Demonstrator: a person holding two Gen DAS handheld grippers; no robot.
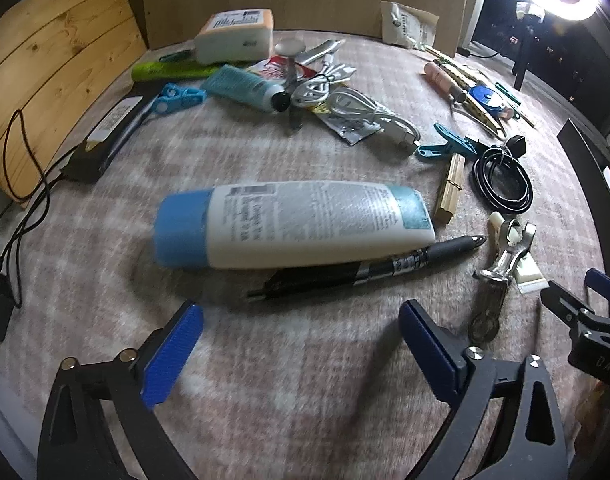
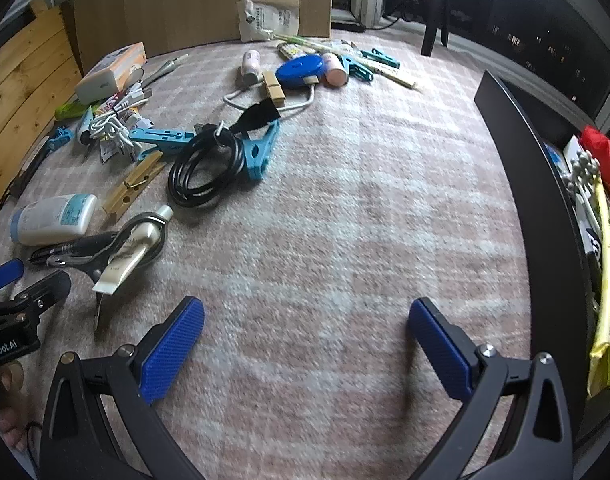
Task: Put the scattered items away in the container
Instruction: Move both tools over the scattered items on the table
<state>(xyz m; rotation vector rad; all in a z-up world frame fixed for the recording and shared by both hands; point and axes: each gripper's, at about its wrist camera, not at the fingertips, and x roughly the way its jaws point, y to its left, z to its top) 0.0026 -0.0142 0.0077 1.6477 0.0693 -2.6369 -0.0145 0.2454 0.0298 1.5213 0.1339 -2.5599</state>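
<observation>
A white bottle with a blue cap (image 1: 293, 224) lies on its side on the pink checked cloth, just ahead of my left gripper (image 1: 301, 344), which is open and empty. A black pen (image 1: 365, 268) lies against the bottle's near side. The bottle also shows in the right wrist view (image 2: 53, 218) at far left. My right gripper (image 2: 305, 340) is open and empty over bare cloth. The black container (image 2: 545, 208) stands to its right, with several items inside. A coiled black cable (image 2: 205, 168) and a small white tube in a metal clip (image 2: 133, 244) lie ahead left.
Clothespins (image 1: 449, 188), blue clips (image 1: 449, 144), white cables (image 1: 345, 100), a teal tube (image 1: 245, 88) and a white box (image 1: 233, 36) are scattered farther back. A blue tape measure (image 2: 301, 70) lies at the back. A wooden board (image 1: 45, 80) and a black adapter (image 1: 97, 148) lie at the left.
</observation>
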